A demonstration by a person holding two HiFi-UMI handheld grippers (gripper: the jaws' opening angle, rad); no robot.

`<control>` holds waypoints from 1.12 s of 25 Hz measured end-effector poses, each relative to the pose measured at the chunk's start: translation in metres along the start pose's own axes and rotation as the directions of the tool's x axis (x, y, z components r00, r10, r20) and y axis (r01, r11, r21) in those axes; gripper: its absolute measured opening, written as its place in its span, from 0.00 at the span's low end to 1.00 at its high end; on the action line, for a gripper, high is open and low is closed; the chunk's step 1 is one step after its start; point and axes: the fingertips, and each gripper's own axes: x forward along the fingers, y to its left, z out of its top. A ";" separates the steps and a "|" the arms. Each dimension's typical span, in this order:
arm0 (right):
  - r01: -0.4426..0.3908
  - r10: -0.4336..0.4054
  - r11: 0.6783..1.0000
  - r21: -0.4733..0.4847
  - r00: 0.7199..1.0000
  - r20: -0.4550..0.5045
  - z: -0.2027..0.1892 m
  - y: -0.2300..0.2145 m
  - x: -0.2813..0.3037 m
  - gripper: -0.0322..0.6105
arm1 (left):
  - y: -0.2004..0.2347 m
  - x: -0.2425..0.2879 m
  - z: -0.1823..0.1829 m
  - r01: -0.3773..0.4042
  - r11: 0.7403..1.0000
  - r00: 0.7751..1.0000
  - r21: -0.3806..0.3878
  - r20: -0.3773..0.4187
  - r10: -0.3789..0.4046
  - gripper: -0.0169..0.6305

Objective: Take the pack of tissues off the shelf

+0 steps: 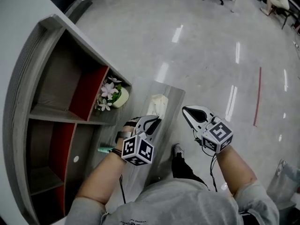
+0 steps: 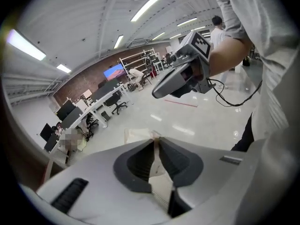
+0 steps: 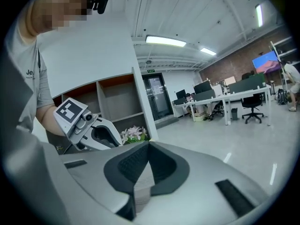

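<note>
Head view: pack of tissues (image 1: 158, 102) is already off the shelf (image 1: 51, 114). It sits out in the open to the shelf's right, just past the potted flowers (image 1: 112, 93) standing on a shelf board, and over a narrow gray panel (image 1: 176, 97). Whether it touches that panel cannot be told. Left gripper (image 1: 153, 121) has it: in the left gripper view the jaws are partly closed, pads pressed on the pack's near end, cream wrapper sandwiched between them and sticking out past the tips. Right gripper (image 1: 186, 110) is near it but apart, with jaws together and nothing between them; in the right gripper view the tips meet on air. Step, as a judgement: the lift-off is done and this is the carry-away, so the task is close to finished. Next move likely calls for a firm pinch, since only one end is gripped and a soft pack could sag or slip. It then needs bringing well clear of the shelf; the task names no drop spot. Orientation: the pack's long axis runs along the line the left gripper points, away from the person, up the head view and leaning a little right. Its free end points toward the open floor, and from the left gripper view it reads nearly edge-on between the pads.
</note>
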 end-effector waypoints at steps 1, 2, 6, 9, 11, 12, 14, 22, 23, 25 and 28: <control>0.005 -0.005 1.000 -0.007 1.000 0.010 0.008 -0.009 0.002 0.06 | 0.009 0.007 0.006 -0.002 1.000 1.000 0.011 0.003 0.002 0.12; 0.011 -0.010 1.000 -0.014 1.000 0.021 0.015 -0.018 0.004 0.06 | 0.018 0.013 0.012 -0.004 1.000 1.000 0.023 0.007 0.004 0.12; 0.028 -0.027 0.999 -0.035 0.998 0.051 0.041 -0.044 0.009 0.06 | 0.050 0.030 0.035 -0.024 0.998 0.999 0.064 0.024 0.023 0.12; 0.039 -0.034 0.998 -0.057 0.996 0.078 0.062 -0.055 0.011 0.06 | 0.068 0.034 0.050 -0.040 0.995 0.999 0.092 0.033 0.037 0.12; 0.048 -0.041 0.996 -0.073 0.995 0.095 0.078 -0.060 0.012 0.06 | 0.078 0.036 0.056 -0.048 0.993 0.998 0.107 0.033 0.045 0.12; 0.052 -0.044 0.995 -0.080 0.994 0.103 0.085 -0.061 0.013 0.06 | 0.082 0.037 0.057 -0.051 0.993 0.998 0.111 0.031 0.048 0.12; 0.053 -0.042 0.994 -0.097 0.993 0.114 0.098 -0.062 0.016 0.06 | 0.088 0.039 0.056 -0.053 0.992 0.998 0.114 0.029 0.050 0.12; 0.052 -0.043 0.994 -0.095 0.994 0.096 0.077 -0.082 0.039 0.06 | 0.078 0.079 0.016 -0.008 0.994 1.000 0.105 -0.021 0.010 0.12; 0.053 -0.047 0.995 -0.081 0.995 0.083 0.067 -0.085 0.042 0.06 | 0.074 0.086 0.009 0.002 0.995 0.999 0.104 -0.032 0.001 0.12; 0.052 -0.049 0.997 -0.056 0.998 0.048 0.047 -0.090 0.047 0.06 | 0.064 0.100 -0.006 0.024 0.994 0.998 0.105 -0.057 -0.018 0.12; 0.055 -0.055 0.998 -0.007 0.998 0.026 0.026 -0.096 0.051 0.06 | 0.050 0.122 -0.028 0.050 0.991 0.994 0.126 -0.099 -0.037 0.12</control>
